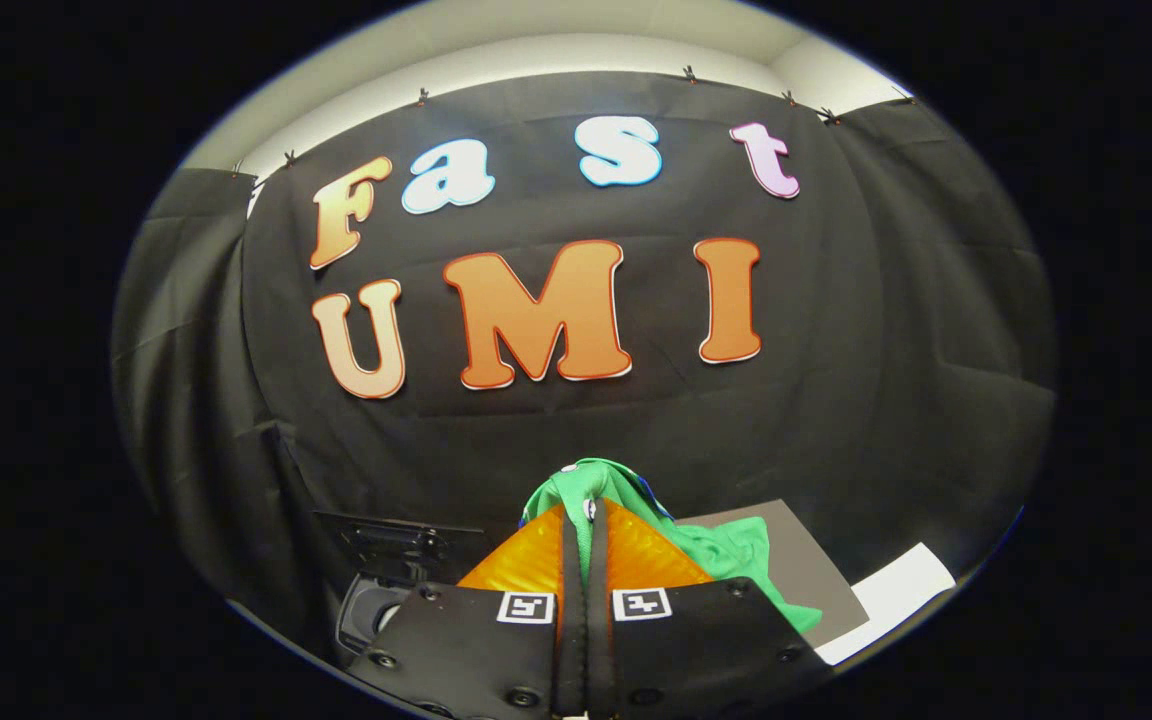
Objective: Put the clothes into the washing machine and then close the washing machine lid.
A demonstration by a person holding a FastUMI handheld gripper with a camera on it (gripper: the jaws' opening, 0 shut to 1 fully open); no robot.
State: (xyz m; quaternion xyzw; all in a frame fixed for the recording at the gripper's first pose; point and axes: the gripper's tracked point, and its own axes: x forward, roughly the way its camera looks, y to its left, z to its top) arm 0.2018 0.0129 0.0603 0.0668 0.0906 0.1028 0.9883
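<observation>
Between tool [583, 515] fingers, crumpled green cloth [726, 550].

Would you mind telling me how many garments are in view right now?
1: a green garment is pinched between the closed fingers of the gripper, bunching above their tips and draping to one side. Others may be hidden below.

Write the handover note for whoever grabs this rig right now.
Gripper: fingers closed together, pinching the green garment, which bunches at the tips and hangs down to their right, lifted in front of the black cloth wall.
Washing machine: dark, low and left of the fingers; whether its lid is open I cannot tell.
Done: garment picked up.
Left: carry it to the machine, drop it in, close the lid.
</observation>
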